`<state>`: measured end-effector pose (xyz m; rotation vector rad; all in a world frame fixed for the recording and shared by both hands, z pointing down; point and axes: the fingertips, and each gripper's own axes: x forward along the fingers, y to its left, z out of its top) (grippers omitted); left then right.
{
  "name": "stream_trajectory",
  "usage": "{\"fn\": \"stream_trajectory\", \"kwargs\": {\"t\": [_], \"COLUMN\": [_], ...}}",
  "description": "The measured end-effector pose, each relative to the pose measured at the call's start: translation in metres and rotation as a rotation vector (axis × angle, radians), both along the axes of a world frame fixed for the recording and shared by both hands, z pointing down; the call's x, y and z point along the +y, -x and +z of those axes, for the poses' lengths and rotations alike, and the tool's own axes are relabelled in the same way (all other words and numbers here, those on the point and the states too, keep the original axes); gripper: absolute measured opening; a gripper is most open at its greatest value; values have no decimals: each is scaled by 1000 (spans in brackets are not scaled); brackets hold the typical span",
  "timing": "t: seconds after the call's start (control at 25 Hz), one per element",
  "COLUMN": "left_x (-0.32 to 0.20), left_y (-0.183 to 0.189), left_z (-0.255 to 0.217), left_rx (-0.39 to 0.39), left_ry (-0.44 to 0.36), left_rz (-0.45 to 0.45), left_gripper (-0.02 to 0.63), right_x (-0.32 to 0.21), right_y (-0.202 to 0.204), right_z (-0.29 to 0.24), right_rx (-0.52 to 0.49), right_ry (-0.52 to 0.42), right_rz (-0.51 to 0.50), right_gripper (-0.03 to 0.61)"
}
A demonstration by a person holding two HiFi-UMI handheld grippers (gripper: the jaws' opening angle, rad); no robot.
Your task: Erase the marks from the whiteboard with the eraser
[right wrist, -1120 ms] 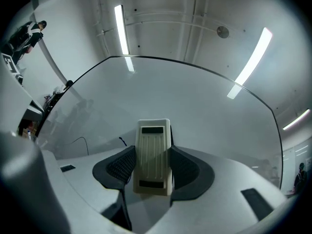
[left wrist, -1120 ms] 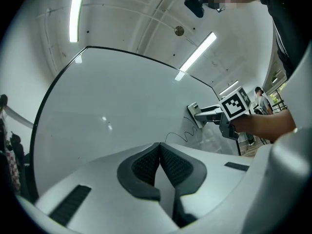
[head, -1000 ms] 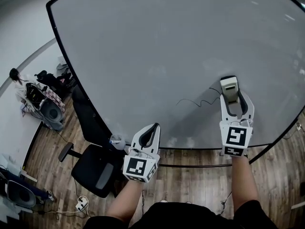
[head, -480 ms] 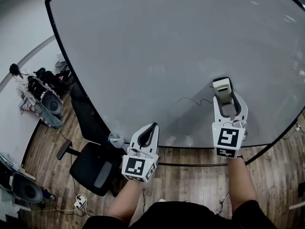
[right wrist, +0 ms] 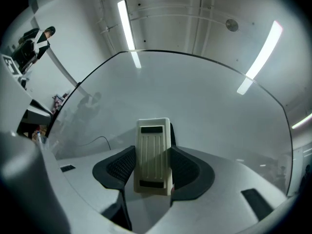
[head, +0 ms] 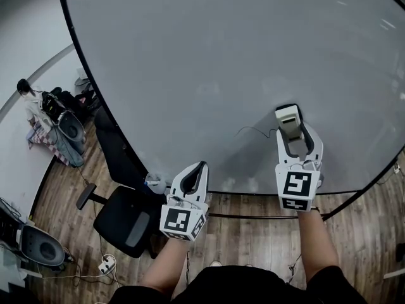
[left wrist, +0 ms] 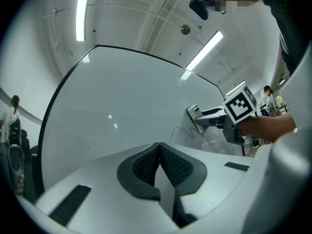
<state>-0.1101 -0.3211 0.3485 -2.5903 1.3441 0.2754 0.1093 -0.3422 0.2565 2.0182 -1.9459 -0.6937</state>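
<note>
The large whiteboard fills most of the head view. A thin black squiggle mark is left on its lower part, also seen as the mark and the mark. My right gripper is shut on the cream eraser, pressed to the board just right of the mark. The eraser stands between the dark pads. My left gripper hangs shut and empty below the board's lower edge; its pads meet.
A black office chair stands on the wood floor at lower left. A small bottle sits by the board's bottom edge. A person and bags are at the far left. Cables lie on the floor.
My right gripper with the eraser has slid left along the board, and the right part of the squiggle is gone. The left gripper has barely moved.
</note>
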Motion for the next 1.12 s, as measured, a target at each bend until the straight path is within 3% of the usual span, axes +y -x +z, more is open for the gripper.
{"fn": "stream_trajectory", "kwargs": {"t": [0.28, 0.72, 1.12], "left_x": [1, -7, -17], "left_y": [-1, 9, 20], "left_z": [1, 1, 8], "left_rx": [-1, -12, -12], "left_ry": [0, -7, 4], "left_rz": [9, -1, -15], "left_gripper": [19, 19, 19], "right_x": [0, -9, -28], "right_y": [3, 36, 74], "right_z": [2, 23, 51], "right_rx": [-34, -18, -63], "right_ry": [10, 41, 108], "right_rz": [-13, -60, -139], "right_gripper": [245, 245, 253]}}
